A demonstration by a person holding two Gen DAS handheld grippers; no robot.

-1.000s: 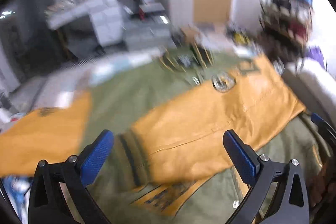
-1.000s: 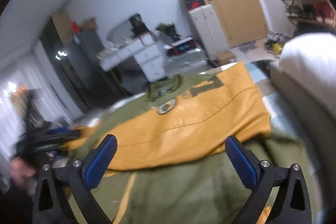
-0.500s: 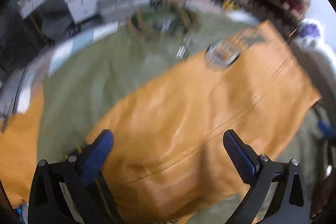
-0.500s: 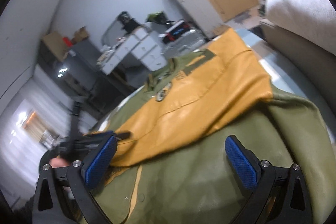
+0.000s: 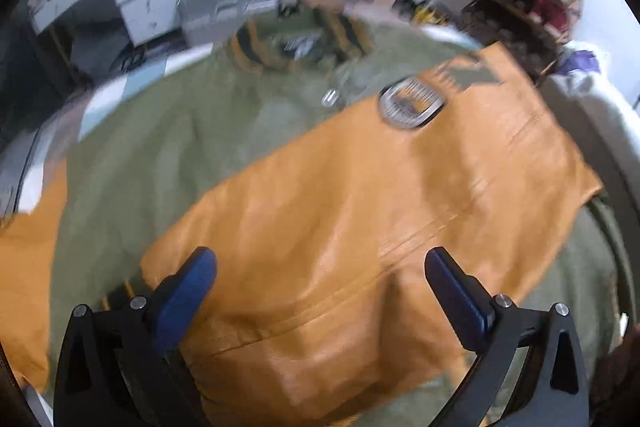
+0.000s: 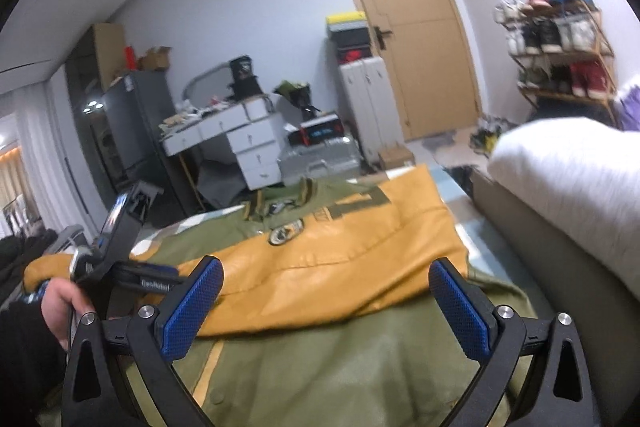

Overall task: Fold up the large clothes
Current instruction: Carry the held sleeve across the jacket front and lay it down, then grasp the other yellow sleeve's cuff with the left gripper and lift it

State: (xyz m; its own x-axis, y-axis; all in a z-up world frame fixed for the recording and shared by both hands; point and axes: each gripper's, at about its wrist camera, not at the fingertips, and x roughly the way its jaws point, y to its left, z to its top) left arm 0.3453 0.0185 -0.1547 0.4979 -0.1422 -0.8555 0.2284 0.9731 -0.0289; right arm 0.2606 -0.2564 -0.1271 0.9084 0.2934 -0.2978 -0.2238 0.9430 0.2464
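Lying spread flat, collar toward 12 o'clock, the green jacket (image 5: 192, 131) has one mustard sleeve (image 5: 360, 227) folded diagonally across its chest, probably to narrow it for the next fold. The left gripper (image 5: 320, 291) hovers wide and empty over that sleeve's cuff end at 6 o'clock. The right gripper (image 6: 324, 303), also wide and holding nothing, faces the hem, seemingly ready for it.

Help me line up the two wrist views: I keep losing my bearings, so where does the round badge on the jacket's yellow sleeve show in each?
Left wrist: the round badge sits upper right of centre, on the yellow sleeve.
Right wrist: it lies just left of centre, above the open right gripper.
Shared landmark: the striped collar.
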